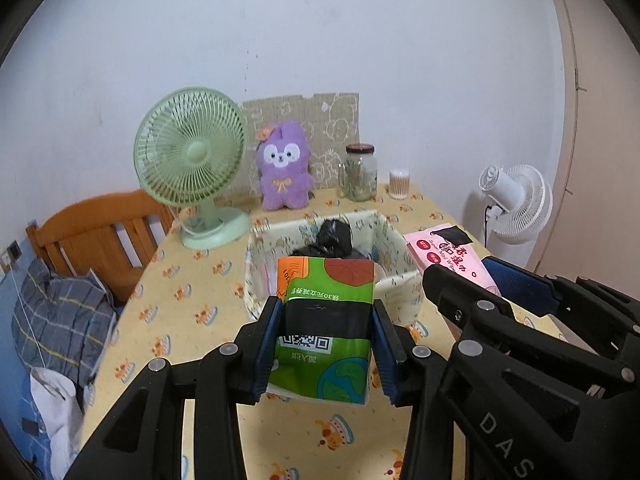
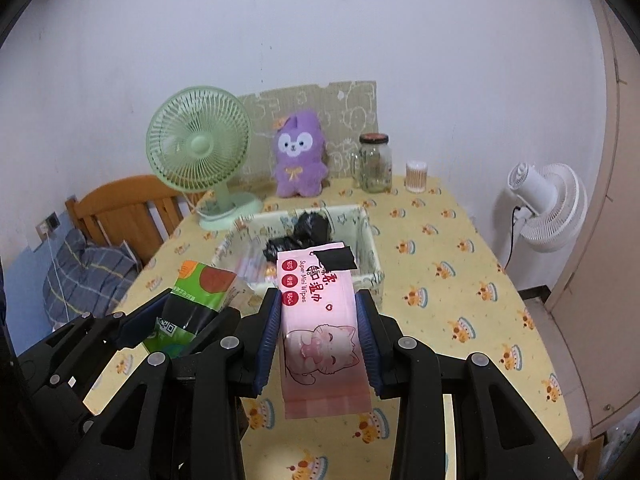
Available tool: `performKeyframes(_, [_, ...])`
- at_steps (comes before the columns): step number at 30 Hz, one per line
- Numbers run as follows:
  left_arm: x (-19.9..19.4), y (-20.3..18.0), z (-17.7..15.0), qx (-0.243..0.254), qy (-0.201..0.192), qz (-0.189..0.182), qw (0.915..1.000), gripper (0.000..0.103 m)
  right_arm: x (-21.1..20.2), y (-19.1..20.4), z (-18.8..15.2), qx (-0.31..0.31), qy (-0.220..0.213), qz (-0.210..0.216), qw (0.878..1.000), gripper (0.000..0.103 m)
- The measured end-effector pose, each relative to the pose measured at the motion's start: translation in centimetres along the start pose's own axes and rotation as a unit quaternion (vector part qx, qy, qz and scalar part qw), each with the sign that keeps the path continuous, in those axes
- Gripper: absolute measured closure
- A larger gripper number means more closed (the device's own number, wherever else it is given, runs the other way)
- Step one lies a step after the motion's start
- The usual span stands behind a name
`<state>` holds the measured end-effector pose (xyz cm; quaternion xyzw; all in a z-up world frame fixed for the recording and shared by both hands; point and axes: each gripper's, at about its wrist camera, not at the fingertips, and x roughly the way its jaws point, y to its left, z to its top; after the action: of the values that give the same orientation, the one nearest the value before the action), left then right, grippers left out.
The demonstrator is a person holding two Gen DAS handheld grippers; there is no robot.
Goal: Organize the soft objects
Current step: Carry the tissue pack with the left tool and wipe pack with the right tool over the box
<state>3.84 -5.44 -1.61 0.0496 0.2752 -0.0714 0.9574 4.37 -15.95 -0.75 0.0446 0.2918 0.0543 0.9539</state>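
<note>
Left wrist view: left gripper (image 1: 326,344) clamps a green printed soft tissue pack (image 1: 324,328) above the yellow patterned tablecloth (image 1: 192,300), hiding part of the fabric-lined basket (image 1: 394,240); right gripper (image 2: 318,340) squeezes a pink wet-wipes pack (image 2: 320,320), its far end overlapping the basket.

Left gripper (image 1: 325,334): black linkage arms entering from 6 o'clock, blue-padded fingers (image 1: 267,344) clamped on the flanks of a green tissue pack (image 1: 326,320), tilted downward and held off the table. Right gripper (image 2: 318,334): same pose, fingers (image 2: 269,340) pressed against the long sides of a pink wipes pack (image 2: 320,332). The two grippers sit side by side; in the left wrist view the right one lies at 4 o'clock, and in the right wrist view the left one lies at 8 o'clock.
</note>
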Motion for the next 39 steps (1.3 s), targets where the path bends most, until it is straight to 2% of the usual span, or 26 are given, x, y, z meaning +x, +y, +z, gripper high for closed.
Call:
performKeyframes(15, [2.0,0.8,2.7,-0.003,-0.016,-0.002,0.9999,0.059,1.5,0.3,3.0,-0.005,-0.018,-0.003,1.000,0.063])
performKeyframes(39, [10.1,2.8,5.5,-0.019,0.008,0.004,0.9998,0.059,10.4,0.1,6.6,-0.013,0.007,-0.002,1.000,0.063])
